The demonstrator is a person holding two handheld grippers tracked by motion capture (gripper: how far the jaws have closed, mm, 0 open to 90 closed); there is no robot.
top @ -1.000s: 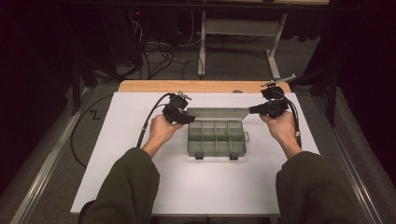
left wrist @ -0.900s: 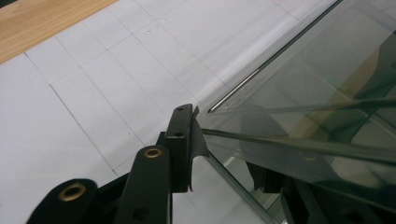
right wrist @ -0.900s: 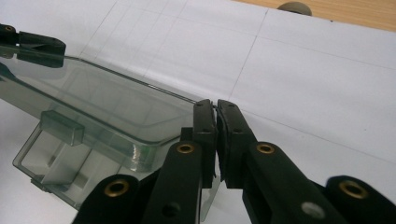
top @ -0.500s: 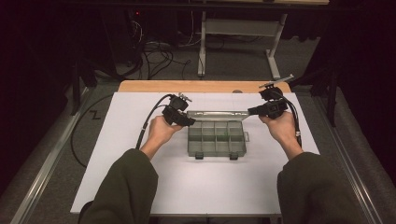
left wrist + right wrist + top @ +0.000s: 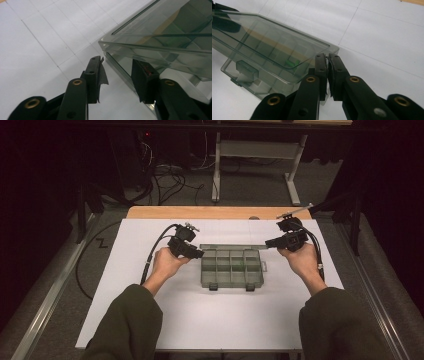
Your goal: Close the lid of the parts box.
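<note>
My right gripper [image 5: 327,75] is clamped on the raised lid [image 5: 269,40] corner; my left gripper [image 5: 117,80], jaws just closing, straddles the organizer box [image 5: 232,269] wall at the table [image 5: 210,320] centre without pinching. If the right pinch slips, I judge the lid drops.

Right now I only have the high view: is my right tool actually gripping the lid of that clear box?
Observer: Yes. The right gripper view shows the right tool shut on a corner of the lid, which is raised above the box.
Operator: And the left tool?
Observer: The left tool is open. Its jaws have just been closing, and the box's side wall seems to run between them, unpinched.
Operator: Anything inside?
Observer: A small green piece lies in one compartment.
</note>
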